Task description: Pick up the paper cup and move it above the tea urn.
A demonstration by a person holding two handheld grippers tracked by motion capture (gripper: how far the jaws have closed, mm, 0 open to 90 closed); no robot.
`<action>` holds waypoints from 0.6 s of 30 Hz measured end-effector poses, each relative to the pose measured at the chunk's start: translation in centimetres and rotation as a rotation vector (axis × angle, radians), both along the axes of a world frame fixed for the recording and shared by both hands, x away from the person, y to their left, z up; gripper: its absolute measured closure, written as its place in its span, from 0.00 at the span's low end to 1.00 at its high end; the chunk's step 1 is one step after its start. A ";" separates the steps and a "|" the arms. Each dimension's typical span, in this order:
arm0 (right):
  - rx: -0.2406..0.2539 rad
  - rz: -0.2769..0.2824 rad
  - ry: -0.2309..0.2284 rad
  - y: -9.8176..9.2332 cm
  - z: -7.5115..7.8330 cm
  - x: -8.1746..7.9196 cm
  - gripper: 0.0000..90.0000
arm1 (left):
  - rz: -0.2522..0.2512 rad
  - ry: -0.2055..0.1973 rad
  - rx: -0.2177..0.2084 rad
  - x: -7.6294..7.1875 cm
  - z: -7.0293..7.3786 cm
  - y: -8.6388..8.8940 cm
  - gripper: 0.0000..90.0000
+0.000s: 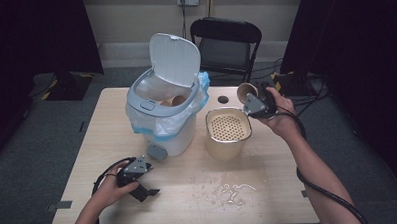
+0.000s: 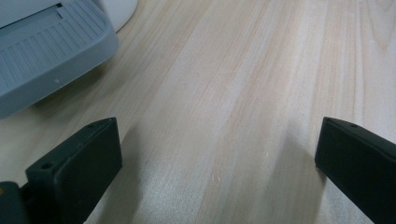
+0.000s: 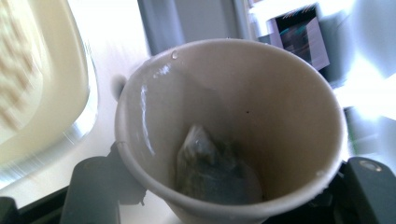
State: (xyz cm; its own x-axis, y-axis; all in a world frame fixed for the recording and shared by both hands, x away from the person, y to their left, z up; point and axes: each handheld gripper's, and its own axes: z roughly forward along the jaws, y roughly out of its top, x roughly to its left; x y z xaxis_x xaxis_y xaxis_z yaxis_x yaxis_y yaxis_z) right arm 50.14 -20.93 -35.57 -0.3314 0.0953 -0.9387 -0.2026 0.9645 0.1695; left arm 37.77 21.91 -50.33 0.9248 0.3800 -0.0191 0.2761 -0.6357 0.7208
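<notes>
Wet teabag [image 3: 212, 163] inside clamped paper cup [image 3: 243, 121], strainer bucket [image 1: 228, 128] alongside.

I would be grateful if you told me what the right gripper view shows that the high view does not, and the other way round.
Only the right gripper view shows the wet tea bag lying inside the paper cup. Only the high view shows the open-lidded bin, the left gripper and the spill on the table. Both share the cup in the right gripper and the strainer tub.
</notes>
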 end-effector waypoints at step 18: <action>0.105 0.020 0.072 0.8 1.3 -0.6 0.34 | 0.000 0.001 0.000 0.0 0.0 0.0 0.00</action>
State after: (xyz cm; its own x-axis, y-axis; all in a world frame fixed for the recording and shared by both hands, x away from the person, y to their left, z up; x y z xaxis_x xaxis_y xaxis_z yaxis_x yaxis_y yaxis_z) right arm 49.51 -20.14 -34.25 -0.4008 0.1845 -0.8974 -0.2050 0.9366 0.2841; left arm 37.77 21.91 -50.33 0.9249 0.3797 -0.0196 0.2763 -0.6358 0.7207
